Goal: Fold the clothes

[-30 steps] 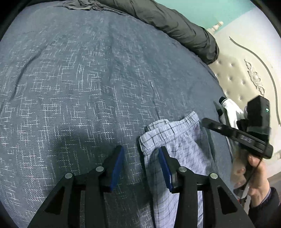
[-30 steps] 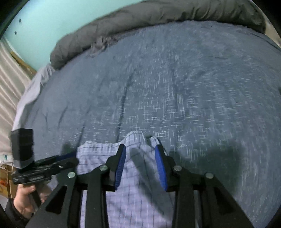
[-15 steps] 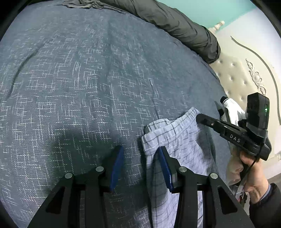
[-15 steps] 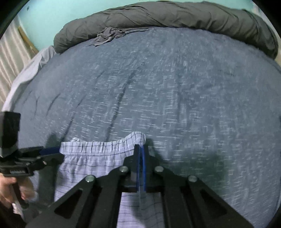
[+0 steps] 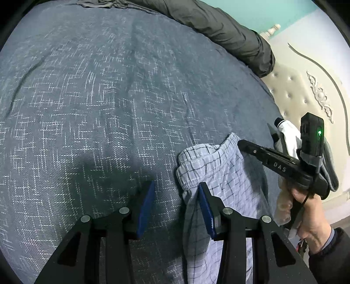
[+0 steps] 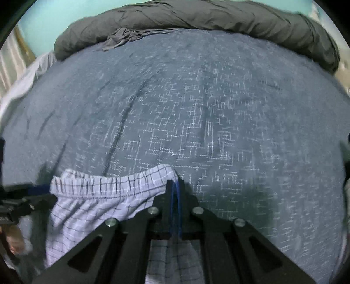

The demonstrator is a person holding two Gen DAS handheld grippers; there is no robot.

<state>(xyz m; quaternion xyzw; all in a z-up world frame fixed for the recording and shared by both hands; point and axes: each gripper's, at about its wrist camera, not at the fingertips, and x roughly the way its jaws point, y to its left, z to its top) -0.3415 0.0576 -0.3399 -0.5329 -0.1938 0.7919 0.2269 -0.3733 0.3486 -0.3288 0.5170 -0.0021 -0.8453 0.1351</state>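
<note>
Across the blue-grey bed (image 5: 109, 109) the checked trousers (image 5: 218, 170) lie at the near edge, right hand-held gripper (image 6: 175, 185) pinching one waistband corner, left hand-held gripper (image 5: 175, 196) spread beside the other corner, which probably wants an equally firm bite.

Free room: the bed (image 5: 113, 104), bare patterned cover, open ahead of and to the left of the left gripper (image 5: 175, 205) jaws, and ahead of and to the right of the right gripper (image 6: 175, 196) jaws.

Obstacles: checked shorts (image 5: 218, 174), bunched waistband just ahead of the left gripper's right jaw; grey duvet (image 6: 196, 17), rolled along the bed's far edge, well ahead of both; tufted headboard (image 5: 293, 91), far right of the left jaws.
</note>
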